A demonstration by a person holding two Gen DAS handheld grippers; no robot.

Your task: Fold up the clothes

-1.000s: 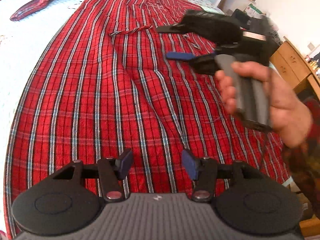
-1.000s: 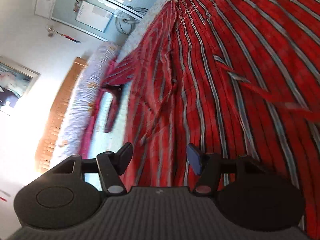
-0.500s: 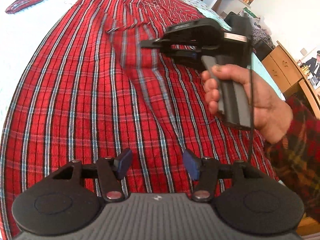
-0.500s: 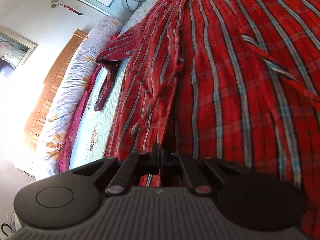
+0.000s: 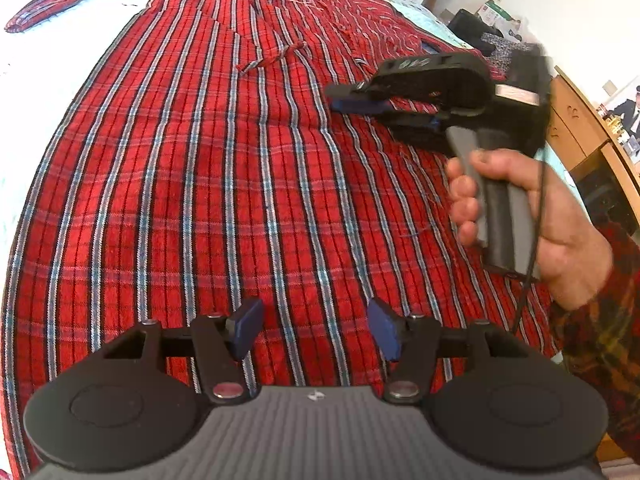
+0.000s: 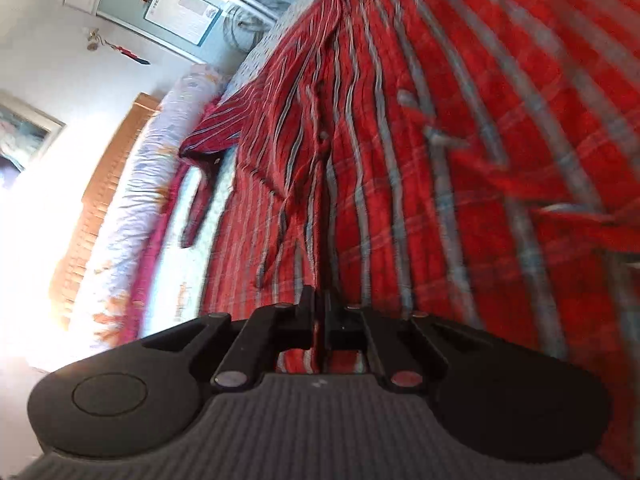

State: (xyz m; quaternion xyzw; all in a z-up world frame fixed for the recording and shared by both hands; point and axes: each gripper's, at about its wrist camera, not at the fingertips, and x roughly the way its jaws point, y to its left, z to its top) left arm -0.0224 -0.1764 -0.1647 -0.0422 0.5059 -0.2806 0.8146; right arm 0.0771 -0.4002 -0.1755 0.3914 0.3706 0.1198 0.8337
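Observation:
A large red plaid garment (image 5: 224, 168) lies spread flat on the bed, collar at the far end. My left gripper (image 5: 312, 328) is open and empty, hovering over the garment's near hem. My right gripper (image 6: 320, 324) is shut on a fold of the red plaid fabric (image 6: 316, 216), which rises in a ridge from its jaws. It also shows in the left wrist view (image 5: 360, 100), held in a hand over the garment's right side, pinching cloth there. A loose fabric tie (image 5: 272, 60) lies across the chest.
The white patterned bedsheet (image 5: 48, 52) borders the garment on the left. A sleeve (image 5: 44, 12) trails at the far left. A rolled pale quilt (image 6: 132, 184) and wooden headboard (image 6: 104, 184) lie beyond. A wooden cabinet (image 5: 580, 132) stands at the right.
My right gripper closed on a fold of the garment and has shifted lower and to the right over it. My left gripper stayed open near the hem.

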